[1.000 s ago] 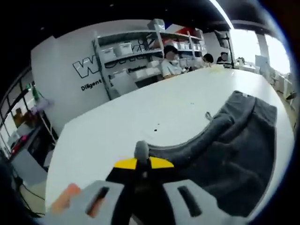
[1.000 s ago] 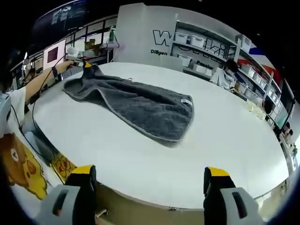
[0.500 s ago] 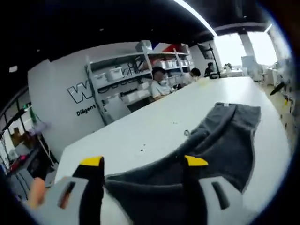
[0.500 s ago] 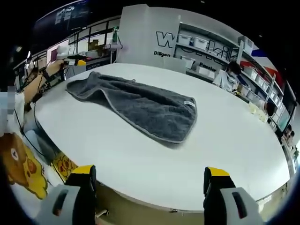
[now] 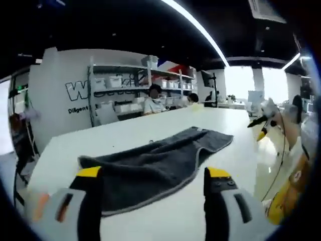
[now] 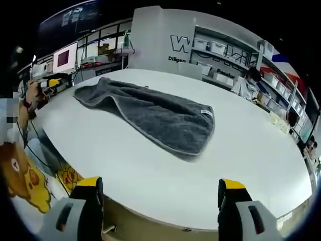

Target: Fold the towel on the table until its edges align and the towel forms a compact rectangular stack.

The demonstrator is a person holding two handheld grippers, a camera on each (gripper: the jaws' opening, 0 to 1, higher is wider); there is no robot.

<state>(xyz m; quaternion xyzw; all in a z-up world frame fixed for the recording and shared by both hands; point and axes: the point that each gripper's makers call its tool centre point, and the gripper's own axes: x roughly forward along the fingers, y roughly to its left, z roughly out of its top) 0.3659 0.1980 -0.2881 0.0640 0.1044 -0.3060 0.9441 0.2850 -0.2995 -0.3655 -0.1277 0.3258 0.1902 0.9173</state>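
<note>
A dark grey towel [image 6: 150, 113] lies lengthwise on the white table [image 6: 241, 150], with its left end rumpled and a small tag at its right end. From the other side the towel [image 5: 150, 165] stretches away from the table's near side. My left gripper [image 5: 153, 173] is open just short of the towel's near end and holds nothing. It also appears as the left gripper [image 6: 52, 83] in a hand past the table's left rim. My right gripper [image 6: 160, 183] stands open over the table's near edge, apart from the towel. The right gripper [image 5: 263, 125] also hangs off the table's right edge.
Shelves with white bins [image 6: 215, 47] and a lettered wall stand behind the table. People sit at the table's far end [image 5: 153, 98]. A person's sleeve with a bear print [image 6: 20, 175] is at the lower left, below the table's rim.
The left gripper was shut on the towel's edge, then opened and let it go. It has since drawn back and lower. The towel's left end has settled onto the table. The right gripper has hardly moved.
</note>
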